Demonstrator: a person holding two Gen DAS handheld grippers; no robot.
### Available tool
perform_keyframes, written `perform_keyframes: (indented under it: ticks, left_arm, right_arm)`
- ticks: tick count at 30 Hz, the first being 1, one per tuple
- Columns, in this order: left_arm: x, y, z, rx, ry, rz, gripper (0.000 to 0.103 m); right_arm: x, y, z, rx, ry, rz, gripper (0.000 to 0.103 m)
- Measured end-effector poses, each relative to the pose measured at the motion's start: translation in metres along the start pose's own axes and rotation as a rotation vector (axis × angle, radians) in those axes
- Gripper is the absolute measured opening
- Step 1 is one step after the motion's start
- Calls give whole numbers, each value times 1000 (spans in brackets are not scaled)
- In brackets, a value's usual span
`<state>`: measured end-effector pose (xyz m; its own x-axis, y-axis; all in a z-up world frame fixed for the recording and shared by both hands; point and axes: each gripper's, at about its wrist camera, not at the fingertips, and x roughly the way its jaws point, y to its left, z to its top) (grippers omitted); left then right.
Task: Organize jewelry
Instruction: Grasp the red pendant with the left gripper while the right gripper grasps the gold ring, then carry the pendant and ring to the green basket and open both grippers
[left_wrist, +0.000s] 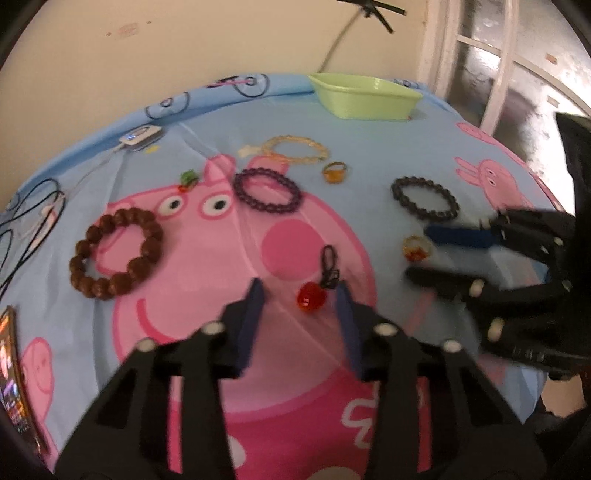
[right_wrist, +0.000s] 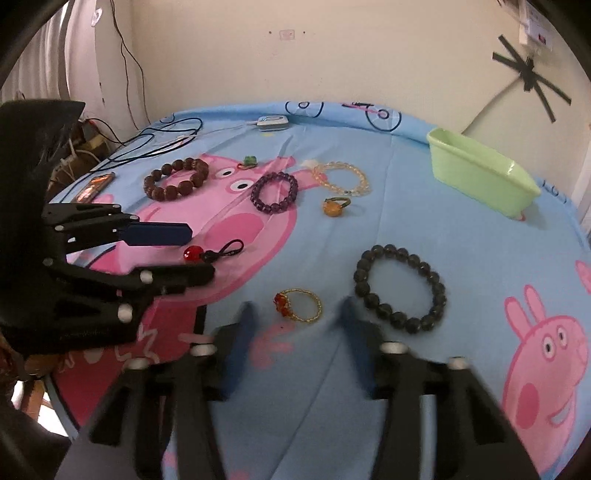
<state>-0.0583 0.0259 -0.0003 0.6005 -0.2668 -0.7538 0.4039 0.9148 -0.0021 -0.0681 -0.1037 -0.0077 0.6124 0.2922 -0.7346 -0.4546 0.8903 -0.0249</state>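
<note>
Left gripper (left_wrist: 301, 295), jaws apart and empty, straddles the red bead charm (left_wrist: 311, 300) lying on the table (left_wrist: 369, 229); centre the bead before closing. Right gripper (right_wrist: 295, 314) likewise parted, empty, near the gold ring (right_wrist: 299, 304).

Surface (right_wrist: 424, 221): round, under a light-blue cloth with pink cartoon-pig print. Lying directly on it: brown wooden bead bracelet (right_wrist: 176, 178), purple bead bracelet (right_wrist: 274, 192), pale yellow bead bracelet (right_wrist: 341, 178), dark grey bead bracelet (right_wrist: 400, 288), amber-stone ring (right_wrist: 335, 206), gold ring with orange stone (right_wrist: 298, 305), red bead charm on black loop (right_wrist: 213, 252), small green charm (right_wrist: 250, 161). Pale green tub (right_wrist: 480, 177) near far edge. Phone (right_wrist: 94, 186), small white device (right_wrist: 272, 122) and cables (right_wrist: 162, 142) at left rim.
</note>
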Motion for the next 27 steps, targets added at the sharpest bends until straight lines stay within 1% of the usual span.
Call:
perform_keyframes:
  ticks: [1, 2, 4, 7, 9, 15, 22, 27]
  left_arm:
    - [-1, 3, 0, -12, -2, 8, 18]
    - [-1, 6, 0, -28, -3, 15, 15]
    - [-2, 8, 0, -39, -4, 14, 15]
    - [-2, 6, -1, -29, -4, 44, 15]
    - [-3, 5, -1, -30, -4, 49, 15]
    - [-4, 10, -1, -62, -6, 36, 15]
    - [-5, 11, -2, -80, -8, 18, 15]
    - [-4, 17, -1, -97, -9, -9, 15]
  right_arm:
    - [-1, -1, -2, 11, -6, 7, 0]
    - [-1, -2, -3, 26, -11, 9, 0]
    - [-1, -3, -3, 46, -15, 5, 0]
    - [-3, -3, -4, 54, -19, 9, 0]
    - [-3, -5, -5, 70, -20, 23, 0]
    - [-4, -1, -4, 49, -19, -1, 0]
    - [-4, 0, -4, 52, -18, 3, 0]
    - [-4, 0, -4, 42, -16, -6, 0]
